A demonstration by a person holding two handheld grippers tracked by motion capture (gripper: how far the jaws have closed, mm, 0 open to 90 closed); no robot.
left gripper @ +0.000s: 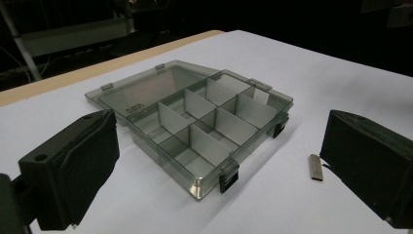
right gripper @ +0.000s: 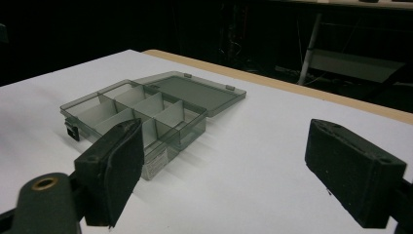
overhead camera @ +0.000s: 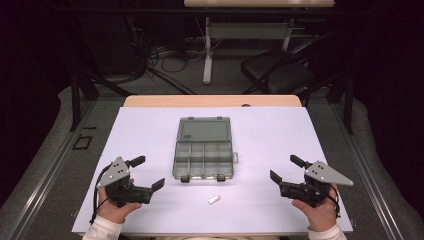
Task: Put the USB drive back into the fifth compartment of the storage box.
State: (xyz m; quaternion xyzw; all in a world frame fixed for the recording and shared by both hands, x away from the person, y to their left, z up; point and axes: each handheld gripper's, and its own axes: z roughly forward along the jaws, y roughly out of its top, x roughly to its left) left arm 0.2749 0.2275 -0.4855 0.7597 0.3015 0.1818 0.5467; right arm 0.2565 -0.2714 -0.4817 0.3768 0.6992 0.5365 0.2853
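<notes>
Smoke-grey translucent plastic forms the compartment box [overhead camera: 204, 153], which lies open at the middle of the white bench [overhead camera: 150, 125], its lid [overhead camera: 204, 129] folded flat toward the far edge and its divided tray nearest the person, two black latches facing the near edge. Just in front of the tray, slightly toward the right, rests a small pale flat piece [overhead camera: 214, 200] — the likely item to be sorted, though its exact kind is too small to tell. Left gripper [overhead camera: 148, 172] and right gripper [overhead camera: 281, 169] hover low at either side of the box, well apart from it, each with fingers spread wide and nothing between them; the left gripper view shows the piece [left gripper: 316, 167] lying just beside its right-hand finger [left gripper: 370, 161]. Risks, as a judgement: the piece lies thin and flat, so closing fingers may slide over it or flick it across the smooth surface; a low approach could also catch a latch and shift the light, unsecured box. Room is generous — bare bench flanks the box on both sides and along the near strip, while the bench edges lie close behind both hands and beyond the lid.
</notes>
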